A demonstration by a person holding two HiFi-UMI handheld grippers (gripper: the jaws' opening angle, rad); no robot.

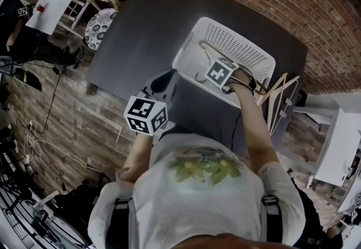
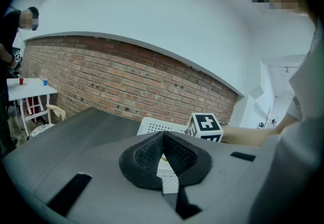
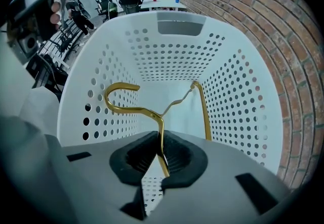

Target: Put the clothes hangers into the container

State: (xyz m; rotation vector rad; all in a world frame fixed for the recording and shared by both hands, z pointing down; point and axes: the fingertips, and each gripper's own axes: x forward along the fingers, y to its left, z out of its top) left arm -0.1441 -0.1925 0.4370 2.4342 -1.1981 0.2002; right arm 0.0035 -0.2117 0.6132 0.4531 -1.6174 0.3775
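While dipping into the white perforated basket (image 3: 243, 116), got the right gripper (image 3: 161, 154) clenched on a gold wire hanger (image 3: 161, 132), pinched at the neck just under the hook. Dangling inside the basket with the hook curling toward the left wall, not lying on the bottom yet. Got the left gripper (image 2: 164, 159) squeezed together on nothing, hovering over the dark table (image 1: 141, 28) just short of the basket. Also spotted a few pale hangers (image 1: 279, 87) right beside the basket's far side.

A thin gold hanger (image 3: 161, 116) sits inside the white basket (image 3: 243, 111) full of little holes, with its hook curled round. More pale hangers (image 1: 280, 93) lie just beside the basket.
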